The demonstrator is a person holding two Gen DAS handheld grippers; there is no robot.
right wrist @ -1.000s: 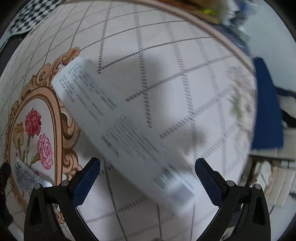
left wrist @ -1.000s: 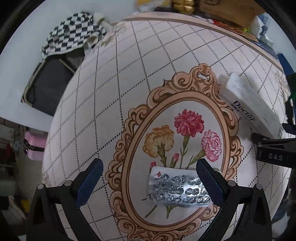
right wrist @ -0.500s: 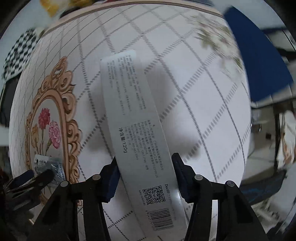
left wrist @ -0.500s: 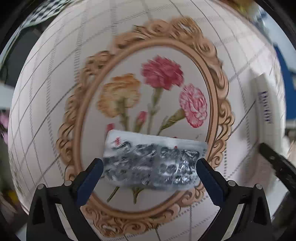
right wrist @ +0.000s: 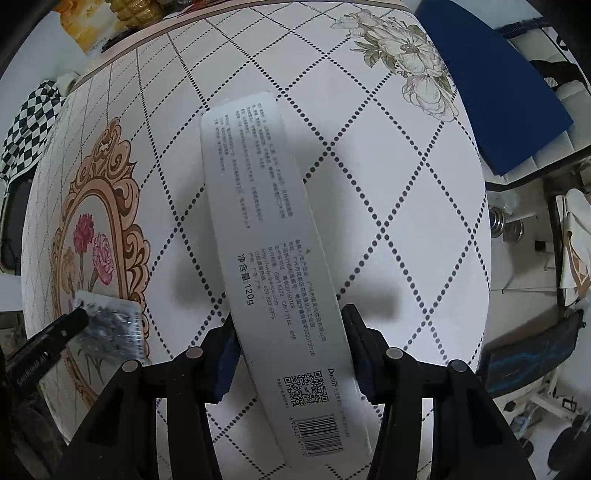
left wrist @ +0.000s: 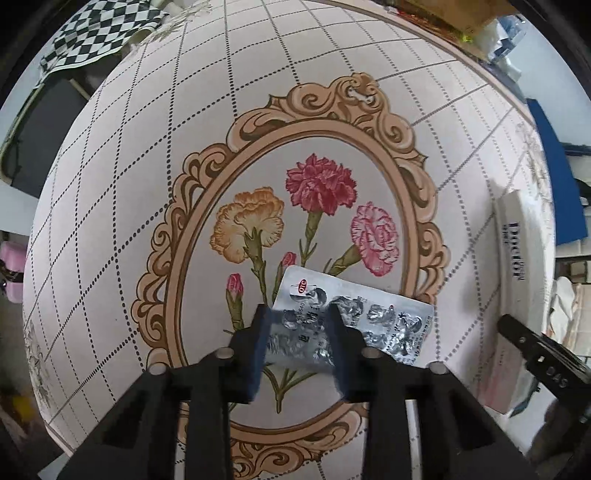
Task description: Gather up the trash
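Note:
A silver blister pack (left wrist: 388,325) lies on the flower medallion of the tablecloth (left wrist: 147,129). My left gripper (left wrist: 298,314) points down at it and its jaws are closing, with the pads pressing the pack's left half, which buckles between them. The rest of the pack sticks out to the right. A long white printed carton (right wrist: 258,206) lies further right on the cloth; my right gripper (right wrist: 290,321) is shut across its near end, a pad on each long side. The carton (left wrist: 517,243) and a right finger (left wrist: 535,343) show at the left view's edge.
A black-and-white checkered cloth (left wrist: 99,33) hangs off the table's far left. Boxes and clutter (left wrist: 443,18) line the far edge. A dark blue panel (right wrist: 491,85) stands beyond the table's right side. A pink object (left wrist: 11,254) sits off the left edge.
The left jaws have gone from wide open around the blister pack to pinching its left half, and the pack has turned. The right jaws closed on the carton and rolled into line with it.

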